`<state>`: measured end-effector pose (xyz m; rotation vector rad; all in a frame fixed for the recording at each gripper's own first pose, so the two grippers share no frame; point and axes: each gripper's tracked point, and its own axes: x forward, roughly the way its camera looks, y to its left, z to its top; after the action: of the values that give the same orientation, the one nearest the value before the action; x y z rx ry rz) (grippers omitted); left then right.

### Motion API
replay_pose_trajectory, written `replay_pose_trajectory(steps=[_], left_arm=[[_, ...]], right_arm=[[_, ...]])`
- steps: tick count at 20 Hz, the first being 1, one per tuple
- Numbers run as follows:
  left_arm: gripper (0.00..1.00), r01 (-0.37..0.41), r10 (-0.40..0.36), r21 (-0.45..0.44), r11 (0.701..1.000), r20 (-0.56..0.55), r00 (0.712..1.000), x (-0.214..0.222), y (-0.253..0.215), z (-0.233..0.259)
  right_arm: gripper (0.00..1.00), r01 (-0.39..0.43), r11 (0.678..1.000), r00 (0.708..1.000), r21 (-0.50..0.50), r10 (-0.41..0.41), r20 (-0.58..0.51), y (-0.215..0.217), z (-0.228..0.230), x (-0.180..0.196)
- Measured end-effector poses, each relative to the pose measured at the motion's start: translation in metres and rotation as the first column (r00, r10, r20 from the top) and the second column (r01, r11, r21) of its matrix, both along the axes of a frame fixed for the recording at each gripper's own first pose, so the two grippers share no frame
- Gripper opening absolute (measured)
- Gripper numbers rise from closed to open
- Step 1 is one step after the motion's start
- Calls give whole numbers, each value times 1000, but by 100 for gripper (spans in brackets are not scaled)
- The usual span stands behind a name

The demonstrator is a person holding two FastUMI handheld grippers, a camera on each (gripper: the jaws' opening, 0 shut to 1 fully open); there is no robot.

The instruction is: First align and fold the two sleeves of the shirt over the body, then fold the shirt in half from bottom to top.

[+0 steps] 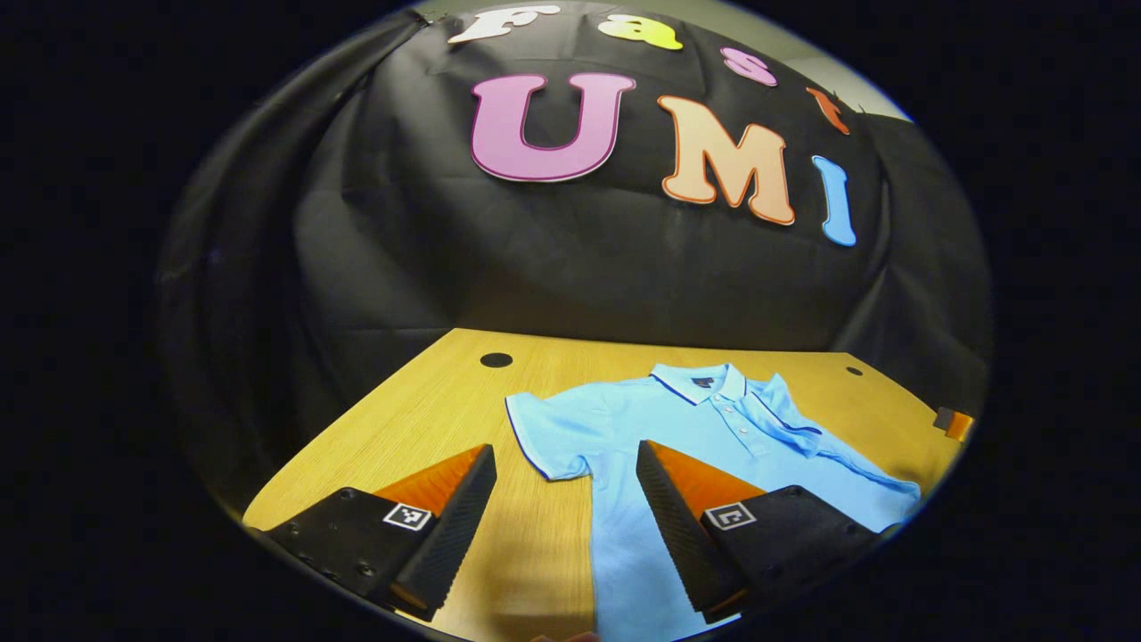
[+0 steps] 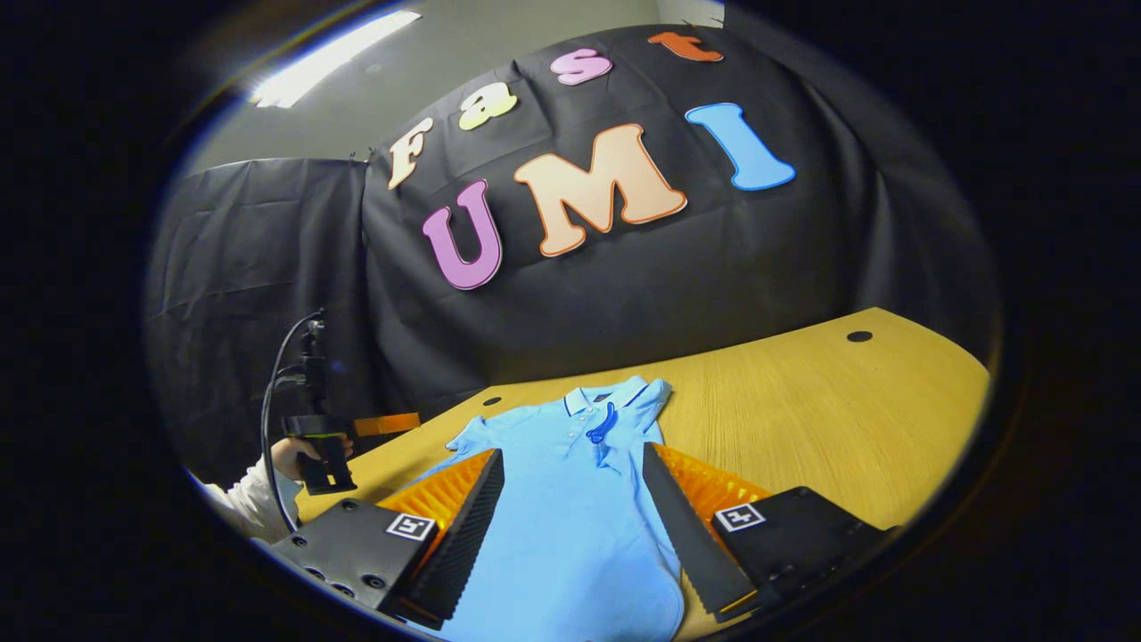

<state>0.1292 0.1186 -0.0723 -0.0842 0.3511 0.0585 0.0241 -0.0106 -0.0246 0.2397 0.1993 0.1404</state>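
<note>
Between the left gripper [image 1: 566, 477] fingers it's just bare table [image 1: 428, 401] and the edge of the shirt [image 1: 713, 437]; the jaws stand wide apart and hold nothing, hovering above the wood with one finger over the shirt body. Same story for the right gripper [image 2: 570, 481]: jaws spread wide, empty, with the shirt's [image 2: 570, 499] lower body showing in the gap, though I can't tell if the fingers touch the cloth. In the right gripper view you can also see the left gripper [image 2: 334, 441] farther off, held by a hand [image 2: 290, 456] in a pale sleeve [image 2: 241, 504]. My guess on handling: light, floppy knit, no stiffness at all, so it'll sag and drag if you lift it high, and a pinch may grab both layers. I'd take it at a sleeve hem or the shoulder seam and slide it low. Looks-wise it's a light blue polo, face up on the wooden table, collar [image 1: 700, 382] toward the back wall, dark piping on collar and cuffs. One sleeve [image 1: 548, 428] lies spread flat on the wood, the other sleeve [image 1: 784, 415] looks already folded over the chest.
</note>
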Motion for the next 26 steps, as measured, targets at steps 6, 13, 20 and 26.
replay_pose_trajectory(steps=[6, 13, 20, 26], left_arm=[[95, -34, 27, -48, 998, -141, 990, 51, 11, -27], [94, -106, 85, -69, 992, -261, 962, 90, 29, -66], [92, -116, 93, -49, 992, -328, 940, 87, 30, -82], [86, -98, 93, 6, 995, -377, 922, 81, 31, -89]], right_arm=[[98, -14, 1000, 1000, -10, 14, 16, 7, 10, -19], [97, 27, 998, 999, -55, -25, 36, -9, 18, -25], [98, 94, 994, 995, -62, -93, 23, -37, 15, -25], [98, 103, 994, 995, -36, -102, 21, -40, 18, -28]])
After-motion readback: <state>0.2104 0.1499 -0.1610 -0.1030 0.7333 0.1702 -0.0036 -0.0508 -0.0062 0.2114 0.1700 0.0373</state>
